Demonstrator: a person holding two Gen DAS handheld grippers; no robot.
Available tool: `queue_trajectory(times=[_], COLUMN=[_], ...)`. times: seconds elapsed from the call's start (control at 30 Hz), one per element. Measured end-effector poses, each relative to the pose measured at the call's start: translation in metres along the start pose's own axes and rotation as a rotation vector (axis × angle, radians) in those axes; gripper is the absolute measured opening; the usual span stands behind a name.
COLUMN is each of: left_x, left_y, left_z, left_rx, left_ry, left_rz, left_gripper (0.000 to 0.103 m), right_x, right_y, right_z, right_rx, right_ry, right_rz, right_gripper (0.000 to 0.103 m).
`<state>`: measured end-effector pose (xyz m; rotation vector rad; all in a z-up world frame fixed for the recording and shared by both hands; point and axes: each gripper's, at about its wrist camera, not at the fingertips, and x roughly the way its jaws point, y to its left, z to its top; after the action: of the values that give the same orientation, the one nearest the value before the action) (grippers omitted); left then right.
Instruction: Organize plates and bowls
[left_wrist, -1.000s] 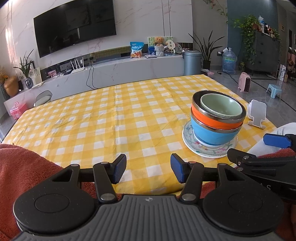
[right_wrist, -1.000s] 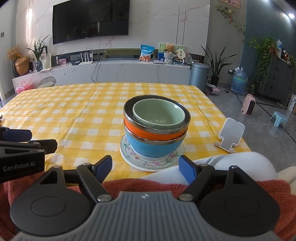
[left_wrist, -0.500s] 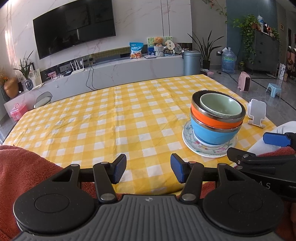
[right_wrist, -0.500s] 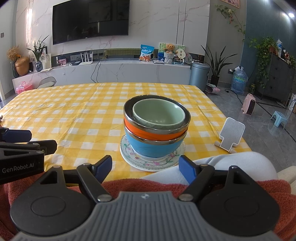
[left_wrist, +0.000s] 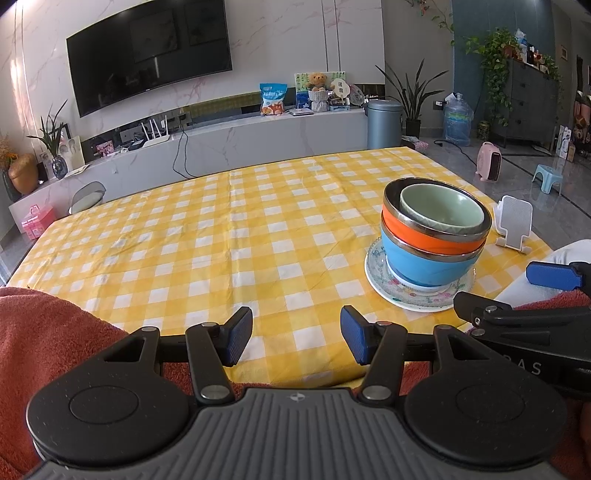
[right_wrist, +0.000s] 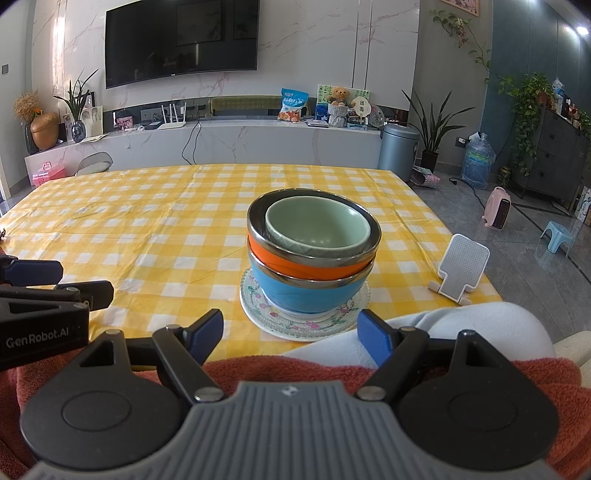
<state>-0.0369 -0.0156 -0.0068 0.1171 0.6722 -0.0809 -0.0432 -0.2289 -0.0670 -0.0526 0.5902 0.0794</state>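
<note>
Three nested bowls, a pale green ceramic bowl (right_wrist: 317, 230) in an orange steel-rimmed bowl (right_wrist: 314, 264) in a blue steel-rimmed bowl (right_wrist: 306, 293), stood on one floral plate (right_wrist: 258, 314), possibly more beneath. The stack sat near the yellow-checked bench's (left_wrist: 221, 240) front edge. Both the left claw (left_wrist: 296, 339) and right claw (right_wrist: 290, 334) were spread, empty.

The white lettering "GenRobot.AI" stands on the black side of the left gripper (right_wrist: 40, 332) at the left edge of the right wrist view, and only the letters "AS" show on the right gripper (left_wrist: 528, 367); the snack bag's print is unreadable.
</note>
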Motion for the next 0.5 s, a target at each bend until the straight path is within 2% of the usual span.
queue_trajectory(times=[0.5], left_x=[-0.0007], left_y=[-0.0023], left_z=[-0.0008], left_rx=[0.009], left_ry=[-0.001], left_rz=[0.000], left_gripper=[0.064], right_x=[-0.0001], right_y=[0.0001], right_z=[0.0002], right_rx=[0.000], right_ry=[0.000], right_rz=[0.000], right_gripper=[0.079])
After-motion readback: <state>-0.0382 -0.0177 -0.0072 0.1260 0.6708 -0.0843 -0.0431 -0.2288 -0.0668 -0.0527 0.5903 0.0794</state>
